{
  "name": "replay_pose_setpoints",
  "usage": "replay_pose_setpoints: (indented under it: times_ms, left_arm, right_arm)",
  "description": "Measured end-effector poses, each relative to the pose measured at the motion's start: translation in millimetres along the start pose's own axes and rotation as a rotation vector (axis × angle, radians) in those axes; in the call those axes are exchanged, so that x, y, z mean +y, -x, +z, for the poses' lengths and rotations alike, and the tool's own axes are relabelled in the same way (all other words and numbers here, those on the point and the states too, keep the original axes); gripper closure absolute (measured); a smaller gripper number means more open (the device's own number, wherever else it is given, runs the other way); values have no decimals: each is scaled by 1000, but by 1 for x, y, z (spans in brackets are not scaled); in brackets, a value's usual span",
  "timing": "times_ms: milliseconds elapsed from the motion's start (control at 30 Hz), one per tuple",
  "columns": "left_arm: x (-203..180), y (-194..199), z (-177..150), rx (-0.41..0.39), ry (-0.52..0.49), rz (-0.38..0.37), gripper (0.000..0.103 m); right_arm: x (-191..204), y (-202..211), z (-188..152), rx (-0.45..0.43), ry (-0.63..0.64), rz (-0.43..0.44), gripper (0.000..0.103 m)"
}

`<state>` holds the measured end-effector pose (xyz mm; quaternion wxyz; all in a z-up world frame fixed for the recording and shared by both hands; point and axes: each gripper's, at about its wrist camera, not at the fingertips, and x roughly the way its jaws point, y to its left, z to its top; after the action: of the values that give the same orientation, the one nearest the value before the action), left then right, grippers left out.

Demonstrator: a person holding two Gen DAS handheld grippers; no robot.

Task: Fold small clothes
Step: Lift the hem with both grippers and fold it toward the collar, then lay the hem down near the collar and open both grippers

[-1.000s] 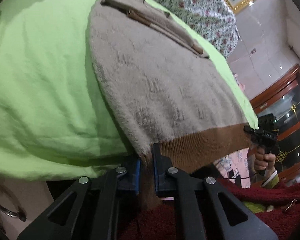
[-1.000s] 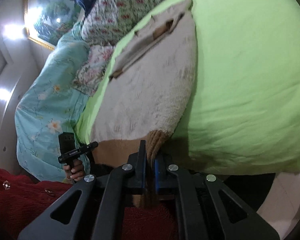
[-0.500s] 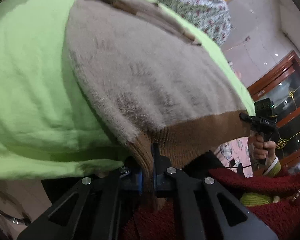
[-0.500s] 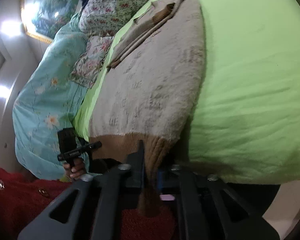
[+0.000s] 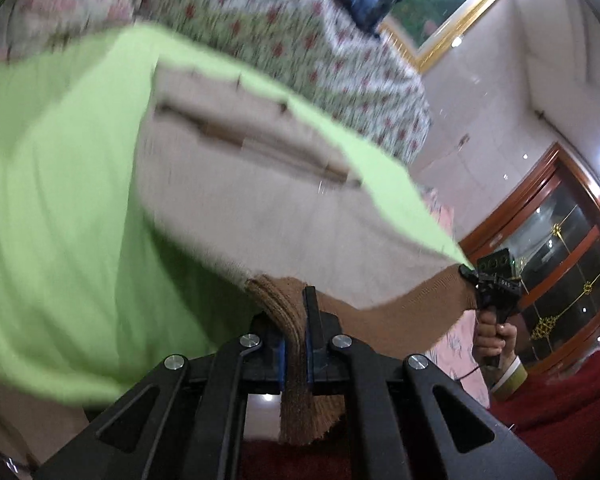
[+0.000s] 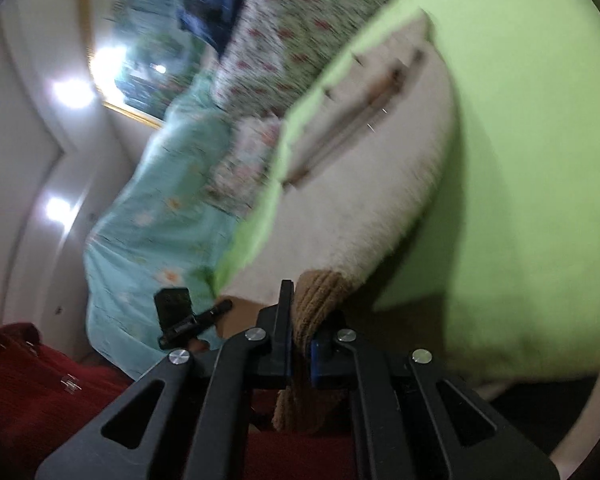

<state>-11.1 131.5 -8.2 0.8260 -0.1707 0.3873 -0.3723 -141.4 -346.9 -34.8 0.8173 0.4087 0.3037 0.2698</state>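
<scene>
My left gripper [image 5: 296, 344] is clamped tight on the brown ribbed hem [image 5: 288, 312] of the beige sweater [image 5: 236, 200], one corner of it bunched between the pads. My right gripper [image 6: 300, 344] pinches the hem's other corner [image 6: 316, 300] the same way. Ahead of both grippers the sweater's body stretches away over the lime-green sheet [image 5: 60, 200], its far end folded. Beyond that lies a floral quilt [image 5: 292, 40]. Both views are blurred. From the left, my right hand [image 5: 494, 336] shows on its handle.
</scene>
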Motion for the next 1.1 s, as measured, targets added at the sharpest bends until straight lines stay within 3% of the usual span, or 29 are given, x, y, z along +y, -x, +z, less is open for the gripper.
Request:
replay_pose_setpoints:
  times_ms: [167,267,433,567,733,967,1067,1100]
  left_arm:
    - [-9,12,78,-171,-55,5,98]
    - [-3,-3,133,-219,-61,47,98]
    - [20,-60,212,-218,-9,111,98]
    - [44,-111,250,-164,12,167,98]
    - [86,-167,264,-81,48,230,98]
    - [143,-229,262,21,128,284,97]
    - [153,-242,258,69,161,287,94]
    - [153,-240,254,70,175,274,88]
  right_arm:
    - [36,-12,57,-100,84,49,96]
    - [41,-29,97,-142,106,44,96]
    - [15,-78,184,-172,66,-41,96]
    - [-17,-113,237,-165,17,-111,96]
    - [-69,-154,273,-122,-58,-197,96]
    - [-120,-194,284,-56,-97,-341,95]
    - [-134,-204,284,-36,-116,-401,93]
    - [-136,-204,283,-31,-128,-406,92]
